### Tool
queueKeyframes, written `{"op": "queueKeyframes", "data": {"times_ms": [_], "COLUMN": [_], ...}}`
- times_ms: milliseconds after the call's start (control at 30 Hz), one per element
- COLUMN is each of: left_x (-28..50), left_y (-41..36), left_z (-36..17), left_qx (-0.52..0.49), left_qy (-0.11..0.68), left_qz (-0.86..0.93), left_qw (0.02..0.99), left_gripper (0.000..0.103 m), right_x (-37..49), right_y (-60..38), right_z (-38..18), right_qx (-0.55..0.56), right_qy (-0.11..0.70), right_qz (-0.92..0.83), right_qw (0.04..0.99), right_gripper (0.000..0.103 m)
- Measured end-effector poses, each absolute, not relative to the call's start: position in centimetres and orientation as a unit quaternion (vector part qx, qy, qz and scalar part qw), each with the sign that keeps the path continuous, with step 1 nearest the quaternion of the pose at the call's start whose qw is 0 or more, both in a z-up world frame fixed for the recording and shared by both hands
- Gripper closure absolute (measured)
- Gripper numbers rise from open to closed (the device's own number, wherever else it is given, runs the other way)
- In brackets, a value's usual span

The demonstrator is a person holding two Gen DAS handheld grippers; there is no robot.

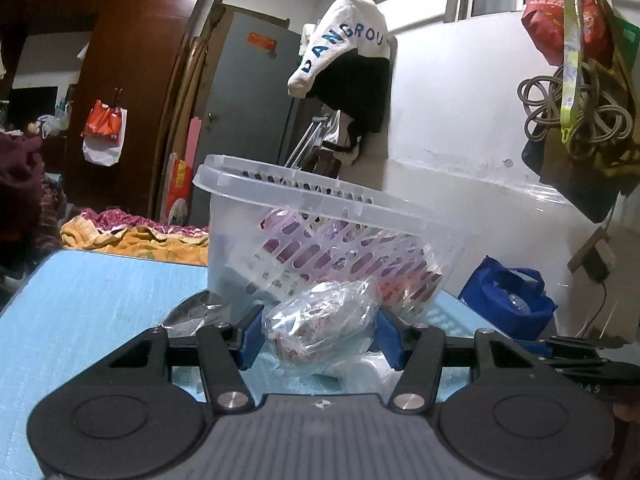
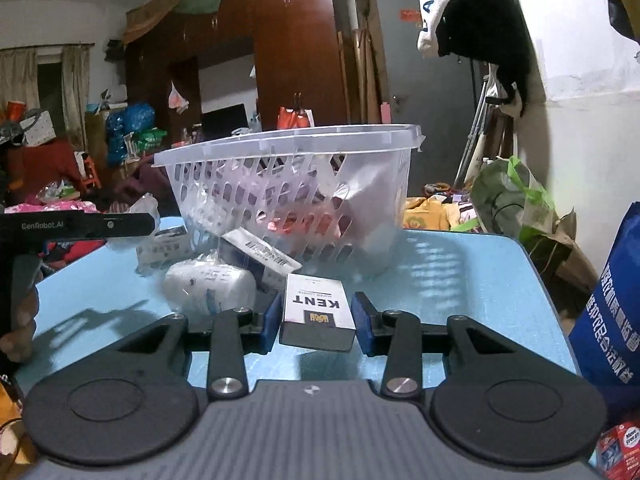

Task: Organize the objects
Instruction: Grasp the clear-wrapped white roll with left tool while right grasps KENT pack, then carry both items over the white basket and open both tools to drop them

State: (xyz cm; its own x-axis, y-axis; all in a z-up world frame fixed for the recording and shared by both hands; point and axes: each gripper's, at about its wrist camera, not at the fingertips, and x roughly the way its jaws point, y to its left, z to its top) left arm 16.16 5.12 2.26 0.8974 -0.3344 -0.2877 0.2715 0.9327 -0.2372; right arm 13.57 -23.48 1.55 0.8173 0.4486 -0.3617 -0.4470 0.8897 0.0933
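Your left tool [image 1: 320,336] clenches a plastic-wrapped bundle [image 1: 320,328]; your right tool [image 2: 318,320] brackets the cigarette pack [image 2: 316,312], possibly gripped; the basket [image 2: 280,140] lies just beyond both.

Bench [image 2: 460,280]: light blue top, matt, finely grained texture. Basket [image 2: 280,184]: translucent whitish plastic, slotted walls, smooth glossy rim. Cigarette pack [image 2: 316,308]: white and black card marked KENT, satin sheen. Tissue pack [image 2: 208,284]: white, in clear glossy film. Bag [image 1: 320,320]: crinkled clear plastic, shiny, dark contents. Left gripper [image 1: 320,334] and right gripper [image 2: 318,320]: matt black plastic arms, blue pads, bright metal pivot screws, ribbed grey housing.
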Motion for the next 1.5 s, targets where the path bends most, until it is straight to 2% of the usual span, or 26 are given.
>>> {"op": "queueKeyframes", "data": {"times_ms": [167, 933, 1033, 1133, 1267, 1433, 1467, 1500], "left_x": [15.7, 15.2, 14.9, 13.4, 13.5, 21.3, 22.5, 23.9], "left_y": [5.3, 5.6, 5.8, 5.9, 5.6, 3.8, 3.6, 3.3], "left_z": [2.3, 2.3, 2.4, 3.2, 7.6, 12.7, 12.9, 12.8], "left_qx": [-0.095, -0.101, -0.104, -0.106, -0.126, -0.105, -0.102, -0.094], "left_qy": [0.153, 0.139, 0.13, 0.087, 0.037, 0.096, 0.105, 0.12], "left_qz": [-0.159, -0.164, -0.164, -0.177, -0.192, -0.159, -0.162, -0.159], "left_qw": [0.971, 0.971, 0.972, 0.974, 0.972, 0.977, 0.976, 0.975], "left_gripper": [0.042, 0.042, 0.042, 0.042, 0.042, 0.042, 0.037, 0.025], "right_x": [13.2, 12.8, 12.2, 11.5, 12.8, 20.2, 21.5, 22.7], "right_y": [-24.5, -24.4, -24.4, -24.1, -22.2, -17.1, -16.5, -16.0], "right_z": [1.4, 1.6, 1.8, 3.4, 9.3, 14.2, 14.3, 14.2], "right_qx": [0.031, 0.022, 0.019, 0.012, 0.004, -0.046, -0.049, -0.052], "right_qy": [0.169, 0.149, 0.128, 0.088, 0.046, 0.087, 0.097, 0.109], "right_qz": [0.24, 0.232, 0.227, 0.227, 0.248, 0.213, 0.211, 0.214], "right_qw": [0.955, 0.961, 0.965, 0.97, 0.968, 0.972, 0.971, 0.969], "right_gripper": [0.061, 0.061, 0.061, 0.061, 0.061, 0.061, 0.061, 0.059]}}
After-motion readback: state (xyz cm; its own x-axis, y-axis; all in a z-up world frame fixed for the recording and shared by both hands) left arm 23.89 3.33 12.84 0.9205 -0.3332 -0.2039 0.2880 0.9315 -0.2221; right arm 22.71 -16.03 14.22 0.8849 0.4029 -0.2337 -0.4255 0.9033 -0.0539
